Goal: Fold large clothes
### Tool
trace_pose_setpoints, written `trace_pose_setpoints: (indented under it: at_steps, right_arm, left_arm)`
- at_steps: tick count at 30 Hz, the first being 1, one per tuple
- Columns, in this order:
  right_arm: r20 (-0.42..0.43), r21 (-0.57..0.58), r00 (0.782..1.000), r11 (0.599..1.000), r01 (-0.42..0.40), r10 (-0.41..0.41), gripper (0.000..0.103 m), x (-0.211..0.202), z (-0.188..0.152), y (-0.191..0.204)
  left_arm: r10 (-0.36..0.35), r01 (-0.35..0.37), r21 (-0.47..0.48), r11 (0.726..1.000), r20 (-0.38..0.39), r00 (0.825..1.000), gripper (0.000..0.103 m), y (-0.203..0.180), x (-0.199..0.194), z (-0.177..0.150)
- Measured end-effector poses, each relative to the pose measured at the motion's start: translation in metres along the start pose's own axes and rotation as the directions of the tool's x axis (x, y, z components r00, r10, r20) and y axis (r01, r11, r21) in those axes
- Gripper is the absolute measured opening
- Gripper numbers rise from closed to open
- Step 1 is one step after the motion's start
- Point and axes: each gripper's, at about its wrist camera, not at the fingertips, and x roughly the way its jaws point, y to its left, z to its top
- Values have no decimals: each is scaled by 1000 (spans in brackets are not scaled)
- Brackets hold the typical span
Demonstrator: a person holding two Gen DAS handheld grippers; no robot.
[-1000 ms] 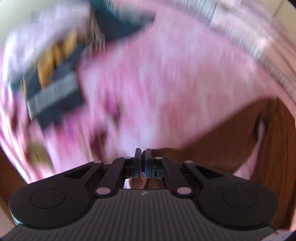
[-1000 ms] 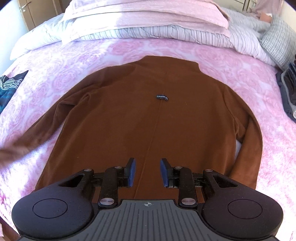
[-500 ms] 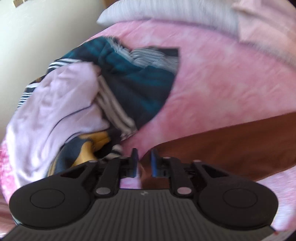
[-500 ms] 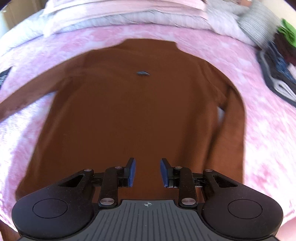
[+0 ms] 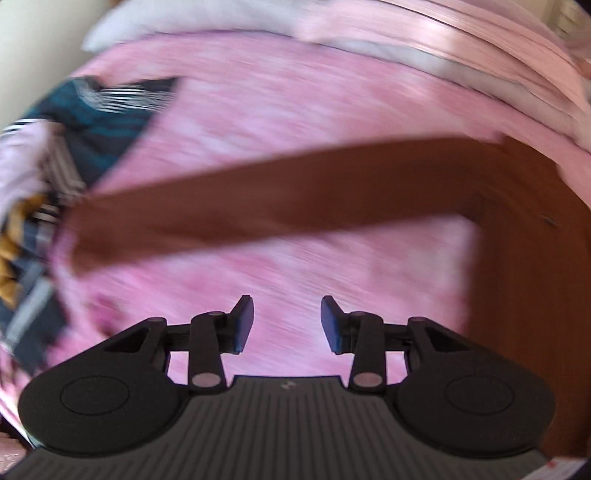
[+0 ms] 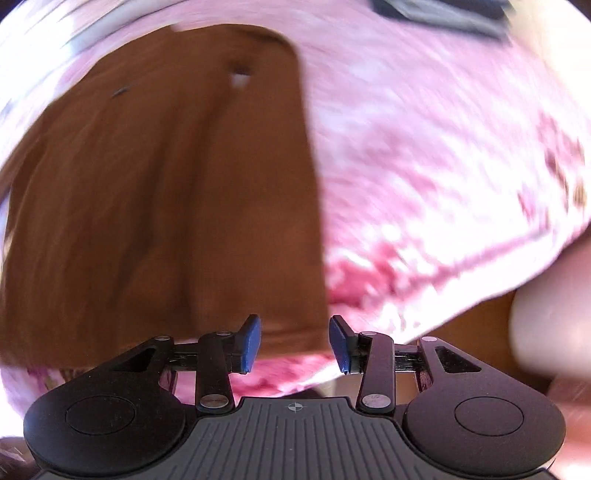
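Observation:
A brown long-sleeved garment [image 6: 162, 192] lies flat on the pink bedspread [image 6: 424, 166]. In the left wrist view its sleeve [image 5: 258, 206] stretches out to the left, with the body [image 5: 535, 280] at the right edge. My left gripper [image 5: 287, 321] hangs over bare bedspread below that sleeve, its jaws opening with nothing between them. My right gripper [image 6: 294, 341] hovers over the garment's lower right corner at the hem; its jaws are opening and hold nothing. Both views are motion-blurred.
A heap of striped, teal and lilac clothes [image 5: 55, 155] lies at the left of the bed. Pillows and folded pink bedding [image 5: 443, 55] line the head end. A dark grey folded garment [image 6: 443, 14] sits at the far right. The bed's edge [image 6: 498, 291] drops off close by.
The left gripper has let go of the sleeve end, opened and pulled back right. The right gripper has swung from the hem's middle to its right corner and opened wider.

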Motion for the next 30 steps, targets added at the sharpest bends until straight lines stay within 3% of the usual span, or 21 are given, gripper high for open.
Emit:
trace_pose_setpoints:
  at_steps: [5,8,11,15,19,24,27,29,30]
  right_arm:
    - [-1,132,984,976,-174,176,38,38,8,-46]
    - [-46,141,967,960,-241,250,0,51,23,-59]
    - [31,2,967,967,-253,253,0,15,51,-80]
    - [197,-149,973,985,-91,120,0,-36,114,-142]
    - [301,-250,950,955,160,-80,0,-39,189,-208]
    - [323,-255,916,910,326,-238,0,-4,260,-271]
    - [338,-222,889,892,394,-309,0,24,283,-271]
    - [272,-218,889,877,429,-368,0,58,287,-275]
    - [199,-216,900,878,426,-388,0,73,290,-276]
  left_arm:
    - [-61,62,35,997,-18,998,35,-79,-10,-26]
    - [-68,69,18,997,-29,997,35,-113,-14,-42]
    - [-58,59,17,998,-37,998,34,-146,-22,-54]
    - [-59,59,45,997,-3,998,34,-175,-40,-61]
    - [-55,55,44,998,13,998,34,-189,-51,-61]
    - [-37,35,82,996,22,999,34,-197,-61,-65]
    - [-8,7,97,995,14,1000,34,-194,-61,-69]
    - [7,-8,104,995,7,1000,34,-190,-60,-71]
    - [12,-12,107,994,4,1000,34,-188,-60,-73]
